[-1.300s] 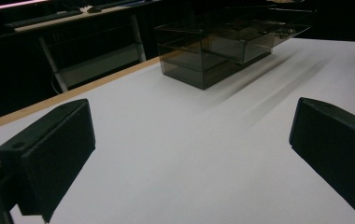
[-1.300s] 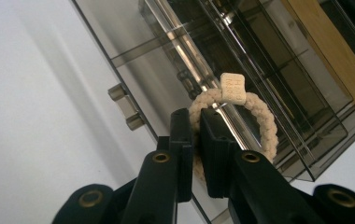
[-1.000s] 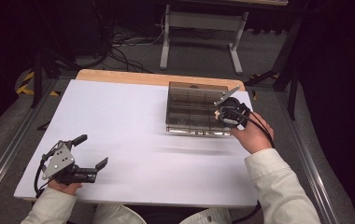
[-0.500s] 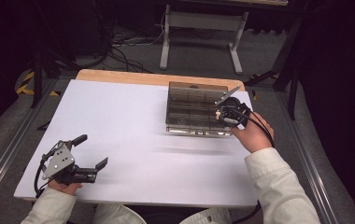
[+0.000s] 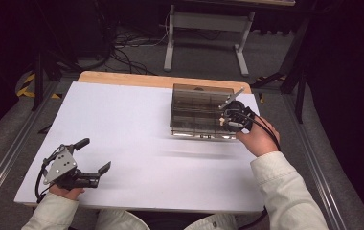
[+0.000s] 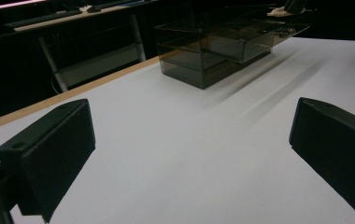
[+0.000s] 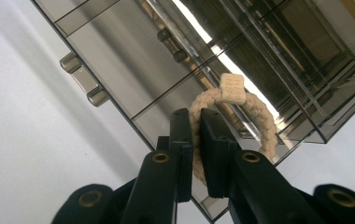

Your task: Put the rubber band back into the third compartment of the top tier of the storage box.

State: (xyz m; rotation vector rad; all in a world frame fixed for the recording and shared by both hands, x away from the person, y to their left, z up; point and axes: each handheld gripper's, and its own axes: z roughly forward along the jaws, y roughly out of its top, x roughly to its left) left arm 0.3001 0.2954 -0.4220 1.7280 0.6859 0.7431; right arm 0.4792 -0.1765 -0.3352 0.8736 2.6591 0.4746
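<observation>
Cream braided cord ring (image 7: 231, 122) is pinched edge-on in the right tool (image 5: 231, 119), held over the smoked box (image 5: 197, 111), whose compartments lie at twelve o'clock. The left tool (image 5: 93, 160), spread and empty, is well apart at seven o'clock on the worktop (image 5: 137, 129).

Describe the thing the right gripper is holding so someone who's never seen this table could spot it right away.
Start at the smoky clear plastic organizer box on the white table. Over its right near corner, the right gripper is shut on a cream braided cord bracelet. A small square cream bead marks it out.
</observation>
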